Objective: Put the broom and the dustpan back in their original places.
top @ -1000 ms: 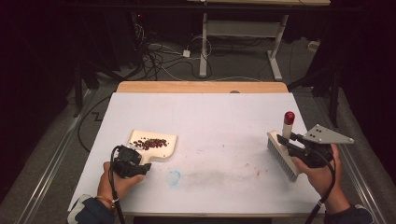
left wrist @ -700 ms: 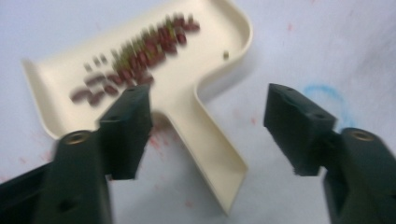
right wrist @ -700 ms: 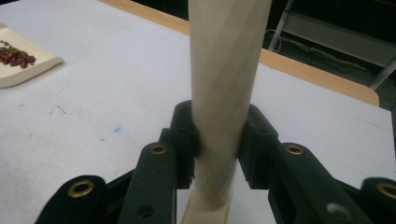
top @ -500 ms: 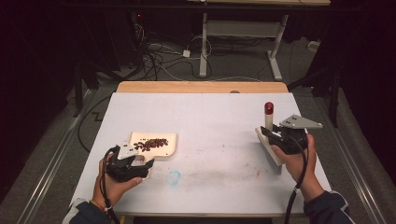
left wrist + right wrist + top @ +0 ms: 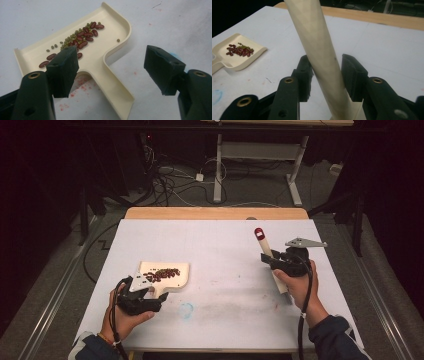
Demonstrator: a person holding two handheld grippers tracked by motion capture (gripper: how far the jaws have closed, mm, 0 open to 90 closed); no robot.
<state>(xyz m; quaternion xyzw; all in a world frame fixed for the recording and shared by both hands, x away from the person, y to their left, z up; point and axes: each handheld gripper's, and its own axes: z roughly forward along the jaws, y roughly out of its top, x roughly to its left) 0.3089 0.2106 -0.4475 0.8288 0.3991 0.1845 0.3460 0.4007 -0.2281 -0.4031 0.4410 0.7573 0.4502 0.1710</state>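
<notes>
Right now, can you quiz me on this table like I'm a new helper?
1. What lies in the pan? A screws, B beans, C coins.
2. True or false: the left gripper is shut on the pan's handle.
3. What stands between the jaws of the right gripper?

Key:
1. B.
2. False. Its jaws have just opened and stand wide, with no pad on the pan.
3. The brush handle. Those jaws have just been opening, and a gap shows beside one pad.
</notes>
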